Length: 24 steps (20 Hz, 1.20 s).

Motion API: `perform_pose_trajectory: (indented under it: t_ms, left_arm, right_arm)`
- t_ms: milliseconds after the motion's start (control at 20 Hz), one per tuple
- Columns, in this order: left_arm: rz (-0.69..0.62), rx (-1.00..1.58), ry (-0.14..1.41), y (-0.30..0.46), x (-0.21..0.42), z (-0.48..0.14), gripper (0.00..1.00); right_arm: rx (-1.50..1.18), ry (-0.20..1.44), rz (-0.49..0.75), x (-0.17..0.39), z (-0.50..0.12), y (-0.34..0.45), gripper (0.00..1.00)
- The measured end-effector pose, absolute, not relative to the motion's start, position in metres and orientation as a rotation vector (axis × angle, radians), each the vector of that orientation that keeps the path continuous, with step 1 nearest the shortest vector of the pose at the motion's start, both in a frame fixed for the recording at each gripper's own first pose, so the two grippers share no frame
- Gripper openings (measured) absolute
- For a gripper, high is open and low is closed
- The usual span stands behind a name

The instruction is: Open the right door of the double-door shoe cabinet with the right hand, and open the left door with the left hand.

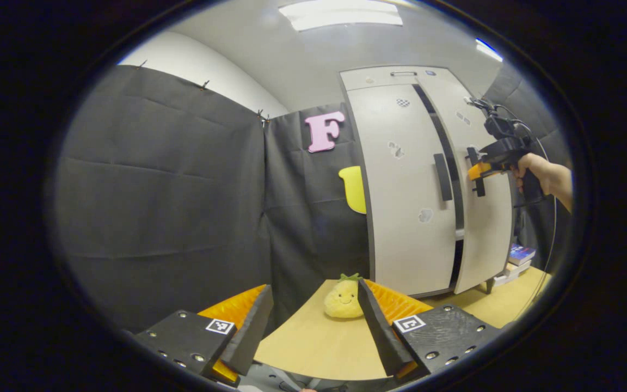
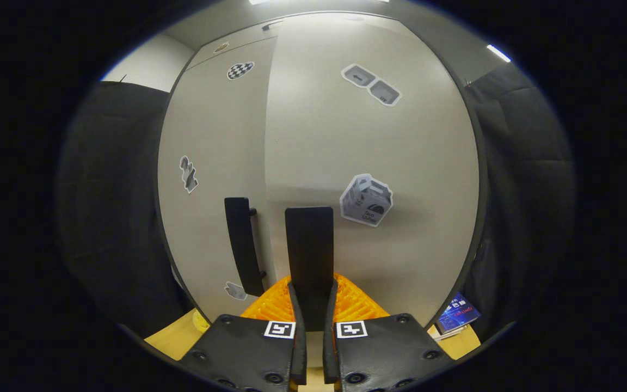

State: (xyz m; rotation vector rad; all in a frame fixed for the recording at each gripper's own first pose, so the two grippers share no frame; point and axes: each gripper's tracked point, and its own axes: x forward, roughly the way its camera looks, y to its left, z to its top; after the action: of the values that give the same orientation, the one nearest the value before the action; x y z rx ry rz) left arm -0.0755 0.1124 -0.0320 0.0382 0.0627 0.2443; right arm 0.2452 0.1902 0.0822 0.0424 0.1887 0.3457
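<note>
Standing upright on the wooden table (image 1: 313,348), the shoe cabinet (image 1: 428,185) occupies the far right of the left gripper view. I see its right door (image 1: 485,218) swung slightly outward, with a dark gap between it and the left door (image 1: 406,190), which sits flush. The left door's handle (image 1: 443,177) is a vertical dark bar, untouched.

In the right gripper view, I read the right gripper (image 2: 309,321) as nearly closed, both fingers pressing on the right door's handle (image 2: 309,245), a vertical dark bar rising between them. The left door's handle stands just beside it on the left side of that view. Stickers mark both doors. From the left gripper view, I see the right gripper at the right door's handle, held by a hand (image 1: 534,171).

My left gripper (image 1: 313,337) is spread wide and grips nothing. It hangs well apart from the cabinet. A yellow pineapple plush toy (image 1: 343,298) sits on the table between its fingers in that view, near the cabinet's base. Books (image 1: 517,261) lie stacked beside the cabinet's right side.
</note>
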Motion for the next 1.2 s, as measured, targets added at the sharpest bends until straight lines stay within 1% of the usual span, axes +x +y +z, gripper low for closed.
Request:
perform_pose_trajectory:
  t_ms: [450,600,950,1000,1050,1200]
  left_arm:
    - [0.161,0.044,0.036,0.08,-0.077,-0.019,0.89]
    - [0.129,0.045,0.031,0.056,-0.068,-0.017,0.89]
    - [0.034,0.038,0.023,0.003,-0.049,-0.014,0.9]
    - [0.019,0.036,0.021,-0.006,-0.046,-0.014,0.9]
    - [0.004,0.037,0.019,-0.015,-0.045,-0.014,0.9]
    - [-0.032,0.041,0.013,-0.038,-0.042,-0.012,0.9]
  right_arm:
    - [0.059,0.209,0.405,0.206,0.08,0.161,0.13]
    - [0.067,0.22,0.419,0.193,0.082,0.145,0.13]
    - [0.081,0.231,0.422,0.165,0.081,0.1,0.13]
    - [0.079,0.233,0.421,0.163,0.08,0.094,0.1]
    - [0.077,0.234,0.42,0.16,0.081,0.088,0.13]
    - [0.081,0.231,0.405,0.154,0.08,0.068,0.13]
